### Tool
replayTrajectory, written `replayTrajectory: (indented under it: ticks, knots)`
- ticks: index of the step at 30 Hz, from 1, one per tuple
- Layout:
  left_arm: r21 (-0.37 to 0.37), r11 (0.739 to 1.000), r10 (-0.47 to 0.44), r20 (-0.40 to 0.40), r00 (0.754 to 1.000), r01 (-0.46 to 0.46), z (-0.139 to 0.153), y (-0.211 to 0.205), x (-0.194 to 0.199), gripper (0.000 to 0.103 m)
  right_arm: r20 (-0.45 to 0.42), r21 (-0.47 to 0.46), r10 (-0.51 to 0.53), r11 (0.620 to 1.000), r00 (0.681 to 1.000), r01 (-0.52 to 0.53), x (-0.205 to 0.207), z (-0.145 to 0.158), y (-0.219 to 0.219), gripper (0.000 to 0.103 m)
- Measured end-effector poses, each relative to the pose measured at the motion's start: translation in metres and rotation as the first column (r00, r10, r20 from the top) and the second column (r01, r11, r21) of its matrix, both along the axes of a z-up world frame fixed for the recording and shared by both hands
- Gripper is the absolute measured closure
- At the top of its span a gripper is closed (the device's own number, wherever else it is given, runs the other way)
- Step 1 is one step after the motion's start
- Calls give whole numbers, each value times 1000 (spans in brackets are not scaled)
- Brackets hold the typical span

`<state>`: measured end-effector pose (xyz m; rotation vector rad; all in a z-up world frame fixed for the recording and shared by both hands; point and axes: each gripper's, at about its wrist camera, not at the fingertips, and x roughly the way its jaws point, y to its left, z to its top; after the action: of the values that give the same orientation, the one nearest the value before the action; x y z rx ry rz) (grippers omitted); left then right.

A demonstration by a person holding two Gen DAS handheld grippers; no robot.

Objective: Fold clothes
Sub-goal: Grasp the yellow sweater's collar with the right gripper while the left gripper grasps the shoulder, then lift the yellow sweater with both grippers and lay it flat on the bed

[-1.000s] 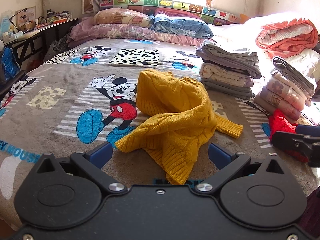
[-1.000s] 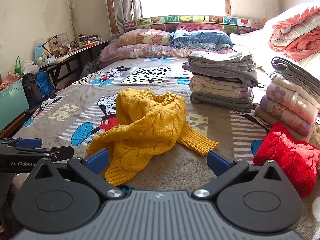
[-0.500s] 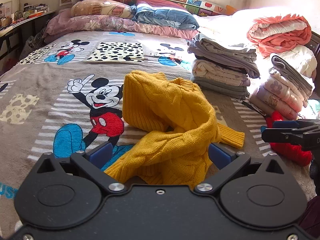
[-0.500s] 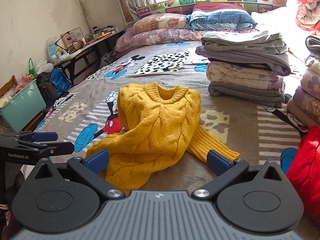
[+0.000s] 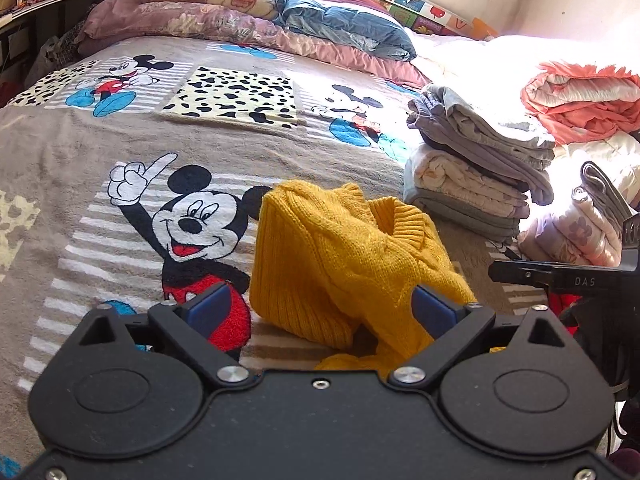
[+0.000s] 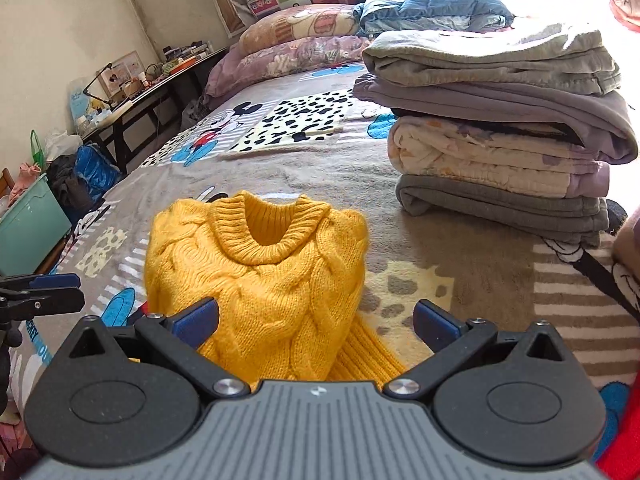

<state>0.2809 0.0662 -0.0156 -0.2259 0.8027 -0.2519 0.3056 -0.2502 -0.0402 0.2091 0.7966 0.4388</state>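
Note:
A crumpled yellow cable-knit sweater (image 5: 332, 256) lies on the cartoon-mouse blanket (image 5: 80, 168), collar facing up. My left gripper (image 5: 320, 312) hovers low over its near side. Its jaws are closing with a bunched fold of the knit between the blue pads, which are still wide and not pressing. In the right wrist view the sweater (image 6: 272, 280) fills the gap of my right gripper (image 6: 316, 322), which is open. Its left pad sits over the knit, and its right pad is over the bare blanket. Each gripper shows at the edge of the other's view: right gripper (image 5: 560, 276), left gripper (image 6: 40, 292).
A tall stack of folded clothes (image 6: 500, 128) stands just beyond the sweater to the right. More folded piles (image 5: 580, 232) and a peach quilt (image 5: 580, 96) sit further right. A red knit (image 6: 624, 432) is at the near right. Pillows (image 5: 224, 20) line the headboard. A teal bin (image 6: 32, 224) and a desk (image 6: 132, 92) stand left of the bed.
Both grippers have moved forward and lower toward the sweater, which now sits between each pair of pads. The sweater itself has not shifted.

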Motion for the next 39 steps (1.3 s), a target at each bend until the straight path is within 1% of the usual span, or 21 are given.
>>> replayTrajectory:
  ticks: [2, 4, 5, 7, 10, 12, 13, 15, 19, 20, 21, 23, 24, 25, 26, 28, 31, 33, 36, 39]
  knots:
    - [-34, 999, 3, -18, 1000, -4, -3, 2, 15, 13, -26, 37, -20, 999, 999, 21, 19, -9, -6, 3]
    - [-64, 998, 13, -32, 999, -15, -6, 4, 27, 15, -56, 83, -32, 996, 998, 37, 38, -19, -13, 11]
    - [-79, 997, 18, -39, 999, -21, -7, 5, 33, 17, -69, 104, -42, 993, 997, 49, 46, -24, -15, 12]
    - [-127, 991, 28, -56, 998, -34, -11, 8, 45, 20, -88, 136, -52, 989, 995, 64, 60, -33, -18, 20]
    - [-185, 981, 42, -81, 996, -57, -16, 11, 59, 25, -110, 180, -72, 979, 991, 91, 78, -43, -19, 24]
    - [-204, 976, 51, -98, 994, -70, -20, 11, 68, 29, -126, 211, -86, 971, 988, 112, 90, -50, -21, 24]
    - [-220, 973, 54, -108, 993, -77, -23, 12, 72, 33, -135, 227, -93, 966, 986, 122, 96, -53, -21, 24]
    - [-254, 963, 57, -130, 990, -89, -28, 15, 79, 34, -161, 263, -102, 954, 982, 143, 105, -61, -23, 24]
    - [-270, 957, 64, -151, 986, -104, -33, 15, 88, 43, -220, 322, -97, 932, 971, 166, 118, -76, -19, 24]
    - [-274, 957, 60, -152, 986, -101, -34, 14, 90, 49, -236, 336, -94, 926, 967, 173, 120, -80, -18, 24]
    - [-273, 957, 57, -155, 986, -98, -35, 13, 91, 53, -246, 349, -88, 921, 965, 173, 121, -82, -17, 27]
    - [-258, 961, 56, -159, 986, -96, -38, 10, 94, 76, -267, 375, -75, 911, 961, 175, 121, -88, -15, 41]
    - [-249, 964, 57, -159, 986, -95, -39, 9, 94, 80, -273, 385, -70, 906, 959, 176, 121, -89, -15, 53]
    - [-238, 967, 57, -157, 986, -94, -41, 9, 95, 87, -278, 392, -69, 903, 958, 179, 121, -91, -14, 57]
    - [-233, 968, 55, -154, 987, -90, -42, 8, 95, 92, -280, 400, -72, 898, 957, 185, 120, -92, -13, 59]
    - [-226, 971, 50, -140, 989, -81, -41, 8, 92, 94, -288, 427, -74, 883, 955, 197, 117, -95, -14, 65]
    - [-231, 970, 43, -120, 992, -70, -34, 10, 85, 95, -287, 463, -84, 860, 954, 216, 111, -91, -18, 71]
    - [-236, 970, 41, -102, 994, -65, -27, 12, 80, 95, -281, 482, -92, 847, 955, 223, 104, -87, -20, 73]
    - [-241, 969, 44, -69, 997, -59, -11, 15, 71, 95, -254, 506, -100, 834, 962, 220, 97, -70, -22, 75]
    - [-247, 968, 46, -30, 998, -53, 9, 18, 61, 96, -218, 546, -95, 813, 971, 202, 86, -45, -23, 77]
